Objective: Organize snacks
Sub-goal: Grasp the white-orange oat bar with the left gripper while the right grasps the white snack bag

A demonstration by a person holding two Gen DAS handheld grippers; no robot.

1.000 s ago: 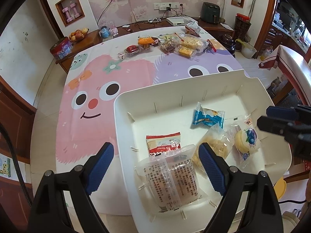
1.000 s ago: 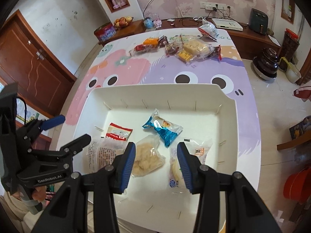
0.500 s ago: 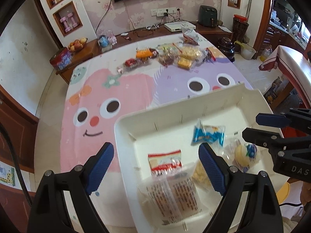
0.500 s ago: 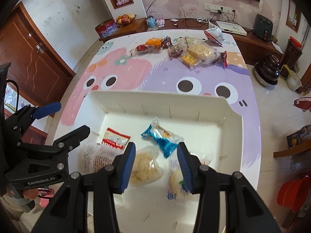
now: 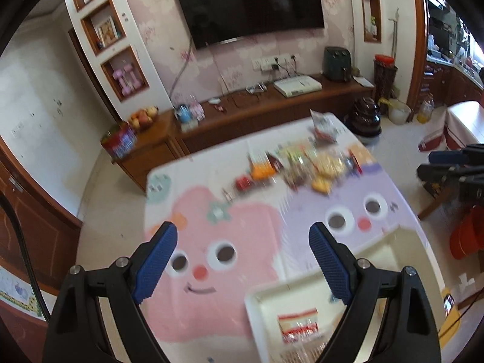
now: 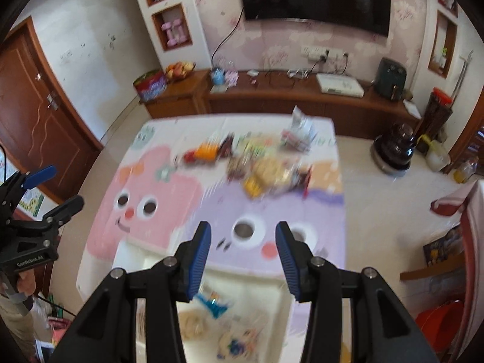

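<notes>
In the left wrist view, the left gripper hangs above the cartoon tablecloth with its blue pads spread wide and nothing between them. The white tray shows only as a corner at the lower right of this view, and 1 red-and-white packet lies inside it; more may sit beyond the frame edge, but motion blur hides detail. A loose pile of snacks lies at the far end of the table, well apart from the tray. The right gripper enters at the right edge, off to the side of the table. In the right wrist view, the right gripper is also empty, its pads apart with a narrower gap than the left pair. Below it the tray holds a blue packet, a pale bag and a round cake in clear wrap, all smeared by blur. The far pile of orange, red, yellow and clear wrappers is untouched on the cloth, with a white bag standing behind it. The left gripper appears at the left edge. By this evidence the job looks roughly a third done: at least 4 packets are stowed, while the larger share, more than 6 items though the count is unclear, waits to be carried across.
</notes>
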